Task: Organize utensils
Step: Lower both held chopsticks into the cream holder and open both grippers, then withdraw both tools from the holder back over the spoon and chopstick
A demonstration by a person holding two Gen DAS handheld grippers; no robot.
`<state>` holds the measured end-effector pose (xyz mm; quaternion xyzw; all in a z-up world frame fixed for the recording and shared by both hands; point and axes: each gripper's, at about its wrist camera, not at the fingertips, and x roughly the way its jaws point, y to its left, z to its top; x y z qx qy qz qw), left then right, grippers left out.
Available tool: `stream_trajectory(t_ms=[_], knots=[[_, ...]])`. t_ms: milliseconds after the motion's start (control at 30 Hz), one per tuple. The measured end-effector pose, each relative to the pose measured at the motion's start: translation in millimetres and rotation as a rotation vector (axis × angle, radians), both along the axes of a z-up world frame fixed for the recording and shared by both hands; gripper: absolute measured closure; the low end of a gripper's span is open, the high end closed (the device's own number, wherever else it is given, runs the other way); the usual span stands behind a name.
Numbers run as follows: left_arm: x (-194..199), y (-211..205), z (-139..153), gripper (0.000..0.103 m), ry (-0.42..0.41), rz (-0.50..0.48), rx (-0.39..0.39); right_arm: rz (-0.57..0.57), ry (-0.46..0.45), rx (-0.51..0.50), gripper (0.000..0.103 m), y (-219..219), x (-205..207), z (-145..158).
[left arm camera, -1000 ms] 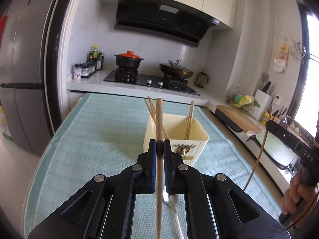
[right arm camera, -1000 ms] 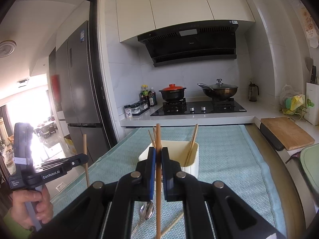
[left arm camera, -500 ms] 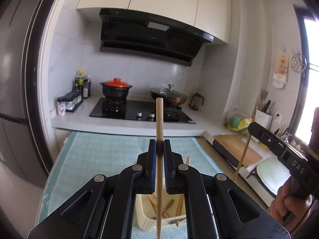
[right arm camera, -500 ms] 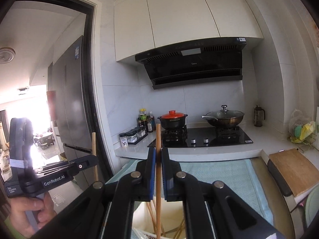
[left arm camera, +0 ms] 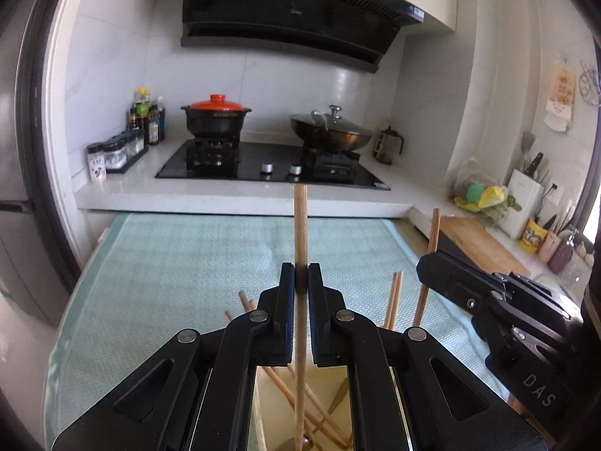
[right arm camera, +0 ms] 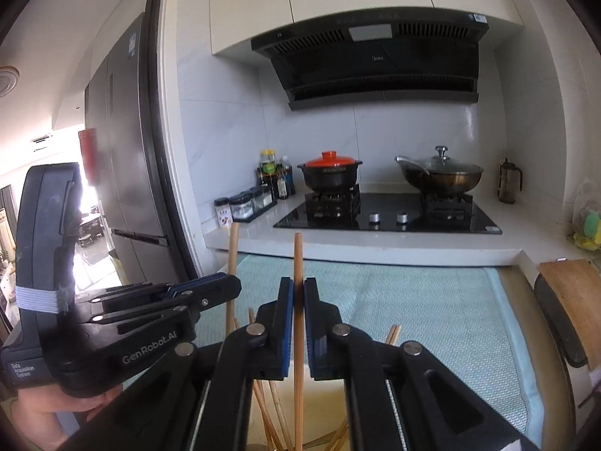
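My left gripper (left arm camera: 300, 276) is shut on a wooden chopstick (left arm camera: 300, 225) held upright, its lower end inside the cream utensil holder (left arm camera: 259, 413) directly below. My right gripper (right arm camera: 298, 291) is shut on another upright wooden chopstick (right arm camera: 298, 259), also reaching down into the holder (right arm camera: 323, 409). Several chopsticks (left arm camera: 392, 300) lean in the holder, and a spoon (left arm camera: 291, 445) lies at its bottom. Each gripper shows in the other's view: the right one (left arm camera: 432, 263) at the right, the left one (right arm camera: 229, 285) at the left.
A teal mat (left arm camera: 169, 274) covers the table. Behind it is a white counter with a hob (left arm camera: 270, 165), a red-lidded pot (left arm camera: 216, 116), a wok (left arm camera: 330, 133) and spice jars (left arm camera: 112, 154). A cutting board (left arm camera: 484, 244) lies at the right, a fridge (right arm camera: 124, 188) at the left.
Both grippers have moved forward over the holder and lowered, so both chopsticks now reach down into it. The two grippers have come closer together.
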<state>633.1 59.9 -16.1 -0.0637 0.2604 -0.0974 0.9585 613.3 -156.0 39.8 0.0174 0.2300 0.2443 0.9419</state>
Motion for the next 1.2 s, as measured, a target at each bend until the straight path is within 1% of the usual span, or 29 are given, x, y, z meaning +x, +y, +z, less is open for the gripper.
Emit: stream_trajectory(t_ms=[33,67,100,133,167,200,233,267,300,333,367,433,500,533,567,600,667,700,767,833,900,967,1067,1200], knots=[[1.6,-0.9,-6.9,0.098,0.007,0.001,0.005,0.009,0.032,0.001,0.097,1.0,4.4,-9.6],[2.7,-2.1,-13.9,0.094,0.016,0.009,0.017,0.019,0.071,0.001,0.096,2.5,8.8,-18.4],[3.3,-3.3,-19.6,0.087,0.03,0.016,0.033,0.027,0.114,-0.005,0.096,4.1,13.1,-26.9],[3.3,-4.0,-23.8,0.061,0.051,0.024,0.049,0.028,0.152,-0.021,0.092,6.2,16.6,-34.1],[-0.3,-2.6,-25.5,0.04,0.057,0.032,0.054,0.022,0.177,-0.041,0.086,7.6,18.0,-39.0],[-7.4,1.2,-24.2,0.035,0.047,0.054,0.06,0.013,0.182,-0.053,0.084,7.0,16.3,-40.9],[-16.0,5.9,-21.5,0.026,0.029,0.066,0.062,-0.002,0.175,-0.059,0.077,4.5,12.4,-39.6],[-25.7,11.0,-18.3,0.017,0.017,0.076,0.065,-0.014,0.163,-0.058,0.062,1.5,6.5,-36.5],[-35.9,16.3,-15.2,0.011,0.018,0.083,0.066,-0.023,0.15,-0.054,0.053,-2.1,-0.6,-31.5],[-46.0,22.2,-13.0,0.001,0.024,0.087,0.062,-0.031,0.132,-0.055,0.038,-6.5,-9.8,-25.4],[-58.4,27.6,-12.1,0.001,0.033,0.09,0.061,-0.04,0.11,-0.061,0.032,-10.3,-20.0,-19.3],[-84.2,34.9,-15.8,0.001,0.077,0.098,0.091,-0.053,0.08,-0.092,0.032,-16.9,-43.9,-9.6],[-112.3,37.8,-27.8,0.001,0.133,0.11,0.146,-0.061,0.067,-0.108,0.029,-26.2,-71.6,-5.1],[-127.2,38.0,-37.2,0.001,0.159,0.123,0.177,-0.077,0.069,-0.119,0.022,-31.1,-86.8,-6.5],[-142.7,37.6,-47.9,0.001,0.181,0.138,0.21,-0.093,0.074,-0.13,0.019,-35.3,-101.1,-9.7],[-158.9,35.9,-59.3,0.001,0.195,0.147,0.241,-0.108,0.078,-0.139,0.019,-40.3,-117.5,-15.9],[-189.1,31.5,-83.9,0.001,0.225,0.144,0.276,-0.146,0.1,-0.158,0.019,-47.9,-147.0,-34.6],[-202.3,29.1,-96.7,0.001,0.254,0.148,0.281,-0.161,0.122,-0.168,0.019,-51.0,-161.0,-46.5],[-225.7,24.9,-118.9,0.001,0.3,0.162,0.262,-0.192,0.187,-0.174,0.019,-57.6,-185.7,-72.7],[-246.8,19.2,-134.6,0.001,0.324,0.176,0.248,-0.215,0.267,-0.154,0.019,-65.0,-209.0,-97.5],[-264.6,13.2,-144.7,0.001,0.339,0.197,0.253,-0.227,0.314,-0.154,0.019,-69.7,-233.2,-117.3],[-276.8,7.7,-149.1,0.001,0.349,0.199,0.264,-0.235,0.335,-0.192,0.019,-70.9,-254.4,-133.2],[-287.2,0.9,-150.8,0.001,0.347,0.172,0.28,-0.231,0.359,-0.236,0.019,-71.7,-277.0,-149.6],[-287.1,-3.3,-148.5,0.001,0.357,0.157,0.271,-0.247,0.368,-0.228,0.019,-75.9,-289.8,-154.7]])
